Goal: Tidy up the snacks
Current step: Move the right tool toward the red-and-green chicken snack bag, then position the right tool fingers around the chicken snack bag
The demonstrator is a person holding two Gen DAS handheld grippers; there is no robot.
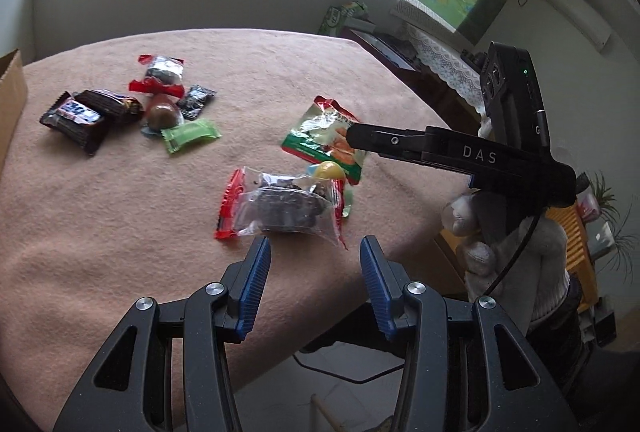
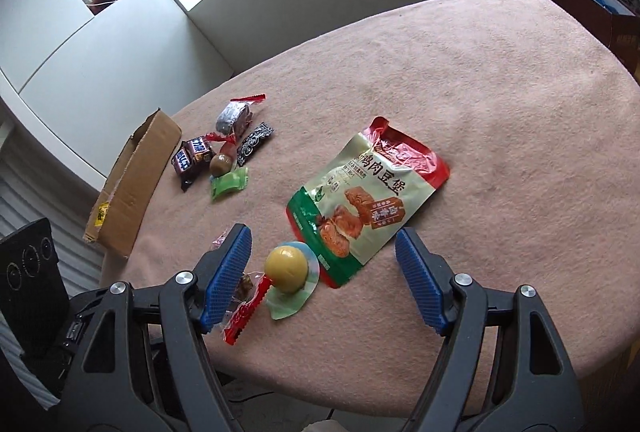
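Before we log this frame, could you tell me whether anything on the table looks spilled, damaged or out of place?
Nothing looks spilled or torn. The snacks simply lie loose in two clusters on the pink cloth, none inside the cardboard box. The yellow jelly cup sits dome-up, partly overlapping the big green pouch.

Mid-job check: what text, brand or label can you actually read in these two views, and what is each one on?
"DAS": white letters on the right gripper, seen from the left wrist.
"鸡肉豆堡": large characters on the green and red pouch; its smaller print is unreadable.
Brown chocolate bars: white and blue lettering, too blurred.
Black sachet: pattern only, unreadable.
Cardboard box: yellow sticker, illegible.
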